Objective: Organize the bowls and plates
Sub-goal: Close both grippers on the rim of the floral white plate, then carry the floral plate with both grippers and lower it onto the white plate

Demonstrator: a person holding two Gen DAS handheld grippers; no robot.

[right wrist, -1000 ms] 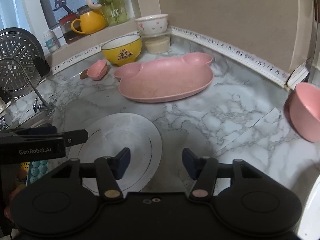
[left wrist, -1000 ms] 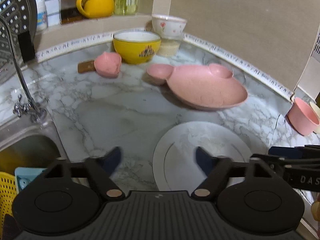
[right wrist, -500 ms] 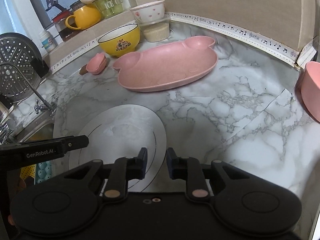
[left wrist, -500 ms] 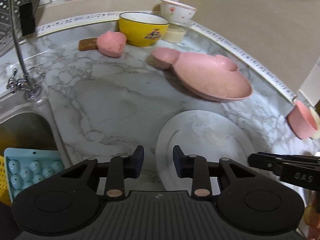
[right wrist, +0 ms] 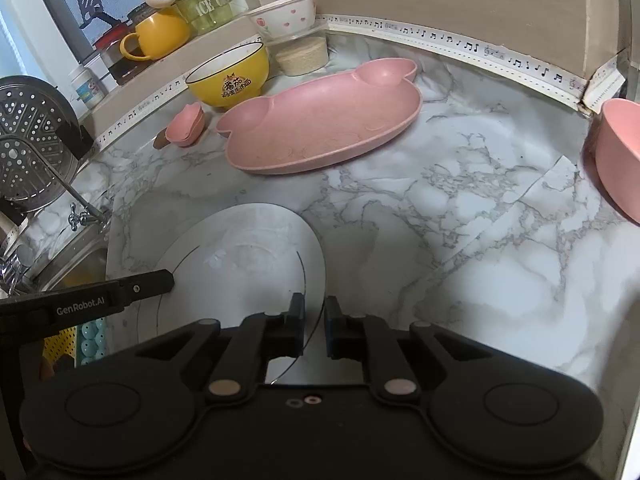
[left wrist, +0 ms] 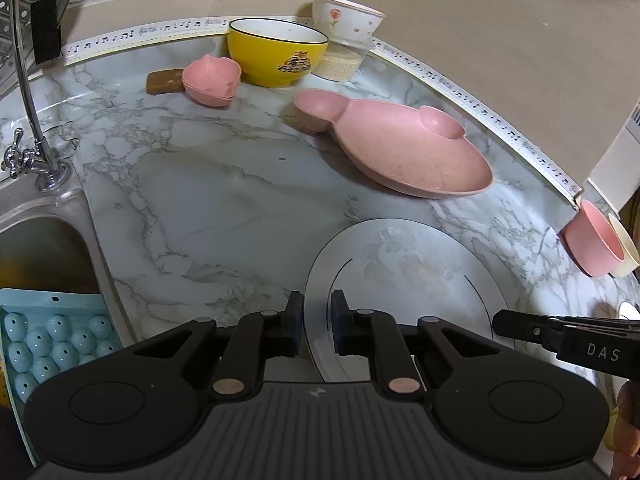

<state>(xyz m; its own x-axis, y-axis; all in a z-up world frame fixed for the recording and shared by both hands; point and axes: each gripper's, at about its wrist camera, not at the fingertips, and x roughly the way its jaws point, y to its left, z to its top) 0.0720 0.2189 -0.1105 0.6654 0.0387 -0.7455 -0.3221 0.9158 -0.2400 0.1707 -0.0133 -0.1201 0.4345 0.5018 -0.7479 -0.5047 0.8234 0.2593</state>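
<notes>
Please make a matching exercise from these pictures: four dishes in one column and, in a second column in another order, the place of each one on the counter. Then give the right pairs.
Dishes
1. yellow bowl
2. white plate
3. pink animal-shaped plate
4. flowered white bowl

Places
A. on top of a clear container in the back corner
B. nearest the cameras, with its rim between both pairs of tongs
C. in the middle of the marble counter, behind the white plate
D. by the back wall, next to a small pink dish

Pairs: 1-D, 2-B, 3-C, 4-A
</notes>
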